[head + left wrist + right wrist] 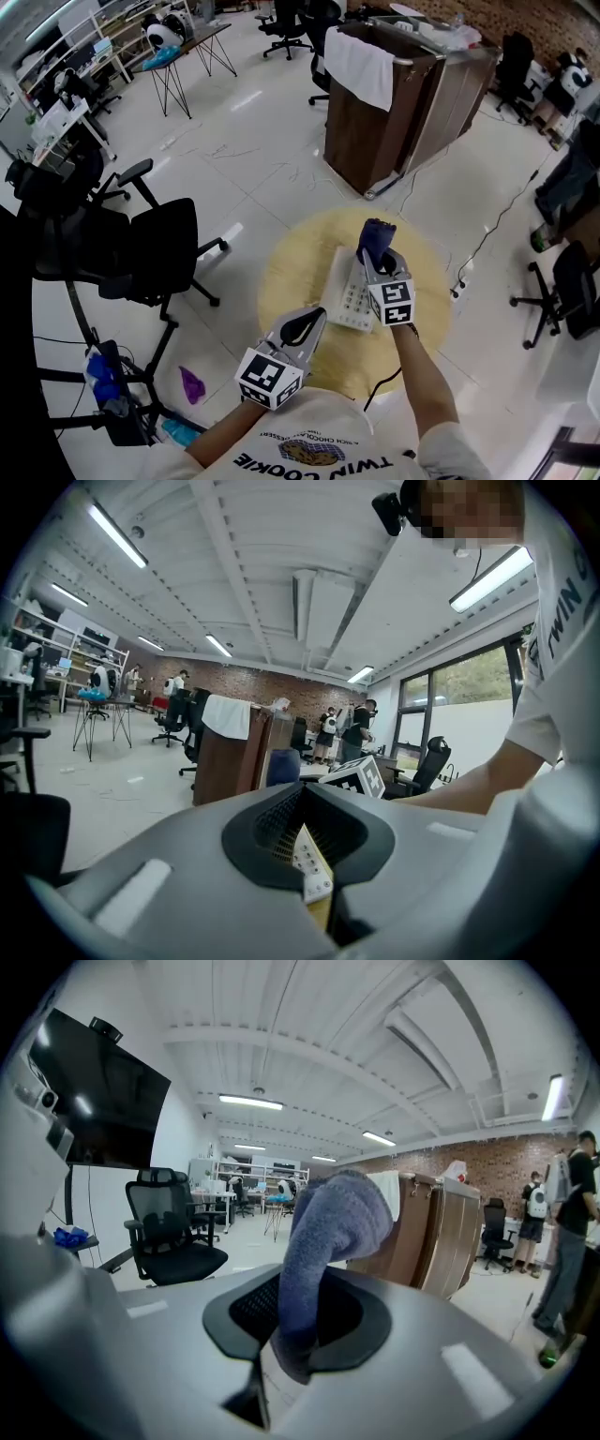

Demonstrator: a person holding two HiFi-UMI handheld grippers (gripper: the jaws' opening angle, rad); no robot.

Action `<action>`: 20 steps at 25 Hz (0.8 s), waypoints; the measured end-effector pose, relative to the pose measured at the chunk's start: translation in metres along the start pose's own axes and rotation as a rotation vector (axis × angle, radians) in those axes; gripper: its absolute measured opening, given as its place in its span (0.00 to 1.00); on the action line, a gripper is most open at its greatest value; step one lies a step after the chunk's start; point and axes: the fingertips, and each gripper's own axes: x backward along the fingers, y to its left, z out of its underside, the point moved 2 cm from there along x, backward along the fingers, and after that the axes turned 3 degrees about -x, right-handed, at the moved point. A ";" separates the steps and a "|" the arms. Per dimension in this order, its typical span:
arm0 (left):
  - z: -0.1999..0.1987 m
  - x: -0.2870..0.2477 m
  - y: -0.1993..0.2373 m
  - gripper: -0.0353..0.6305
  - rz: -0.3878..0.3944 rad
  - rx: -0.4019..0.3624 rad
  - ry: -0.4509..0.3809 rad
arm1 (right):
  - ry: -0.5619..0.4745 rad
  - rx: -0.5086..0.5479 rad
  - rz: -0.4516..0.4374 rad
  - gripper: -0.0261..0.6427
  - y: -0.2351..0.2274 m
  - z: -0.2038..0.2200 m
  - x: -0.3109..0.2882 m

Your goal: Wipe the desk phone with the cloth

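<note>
Left gripper [317, 317] low, closed — right gripper [376, 259] outstretched, tight on cloth [375, 234] beside desk phone [347, 292]

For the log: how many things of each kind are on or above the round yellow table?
Phone: 1
Cloth: 1
Grippers: 2, the left gripper and the right gripper
Total: 4
</note>
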 end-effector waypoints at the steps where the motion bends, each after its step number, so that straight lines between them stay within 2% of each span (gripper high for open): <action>1: -0.001 0.003 0.003 0.04 -0.014 0.000 -0.002 | 0.015 0.004 0.001 0.14 -0.002 0.005 -0.004; 5: -0.002 0.012 0.014 0.04 -0.059 0.007 -0.010 | 0.049 0.013 0.022 0.14 -0.008 0.019 -0.017; 9: -0.003 0.014 0.016 0.04 -0.070 0.012 -0.016 | 0.074 0.020 0.053 0.14 -0.013 0.029 -0.023; 20: -0.001 0.005 0.004 0.04 -0.009 0.000 -0.015 | 0.086 -0.006 -0.020 0.14 0.025 0.043 -0.005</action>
